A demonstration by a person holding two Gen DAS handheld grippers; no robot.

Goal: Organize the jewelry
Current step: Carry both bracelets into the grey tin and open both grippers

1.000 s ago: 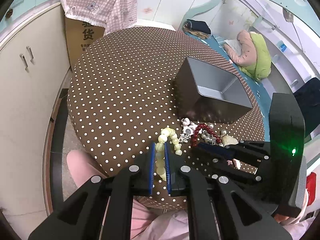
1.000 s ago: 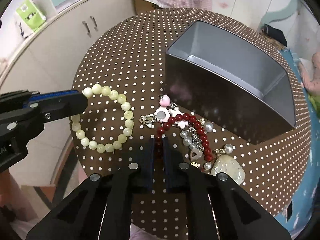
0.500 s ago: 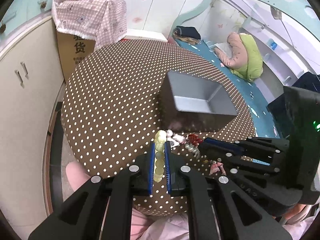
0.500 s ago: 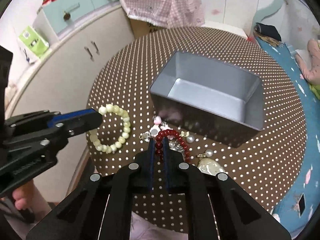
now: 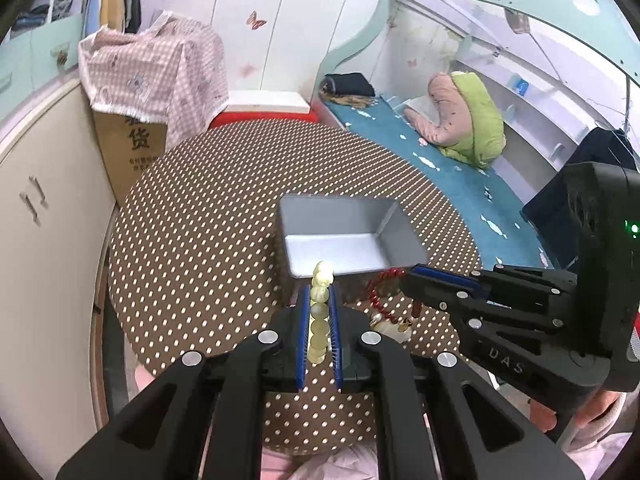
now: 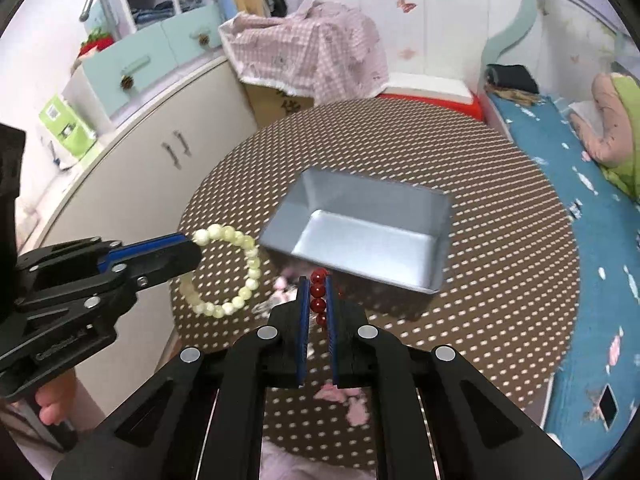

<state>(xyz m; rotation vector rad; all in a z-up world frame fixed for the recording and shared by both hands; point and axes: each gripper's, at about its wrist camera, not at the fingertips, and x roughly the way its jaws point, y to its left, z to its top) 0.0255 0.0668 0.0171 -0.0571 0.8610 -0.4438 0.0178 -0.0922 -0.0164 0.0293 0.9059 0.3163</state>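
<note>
My left gripper (image 5: pixel 320 312) is clamped on the pale green bead bracelet (image 5: pixel 320 312), the beads stacked edge-on between its blue pads; from the right wrist view the bracelet (image 6: pixel 228 268) hangs as an open loop off the tip of that gripper (image 6: pixel 188 248), lifted clear of the cloth. My right gripper (image 6: pixel 318 304) is closed on the dark red bead bracelet (image 6: pixel 319 296), a few beads showing between the pads; from the left wrist view the red loop (image 5: pixel 386 292) dangles below the tip of the right gripper (image 5: pixel 412 276).

Just under and ahead of the right fingers, some jewelry lies loose on the polka-dot tablecloth (image 6: pixel 500 240): a blurred pink and white charm cluster (image 6: pixel 286 288) close to the near wall of the box, and a pale shell-like piece (image 5: pixel 390 326) seen past the red loop.

Beyond both bracelets sits the grey metal box (image 6: pixel 372 232), open at the top, its inside bare. Its near rim stands between my held bracelets and its floor.

Farther off, left of the table, stands a cream cabinet (image 6: pixel 168 152); behind the table a cardboard box (image 5: pixel 132 152) under a pink checked cloth (image 5: pixel 160 68), and to the right a blue bed (image 5: pixel 440 160) with a green and pink bundle (image 5: pixel 468 116).
</note>
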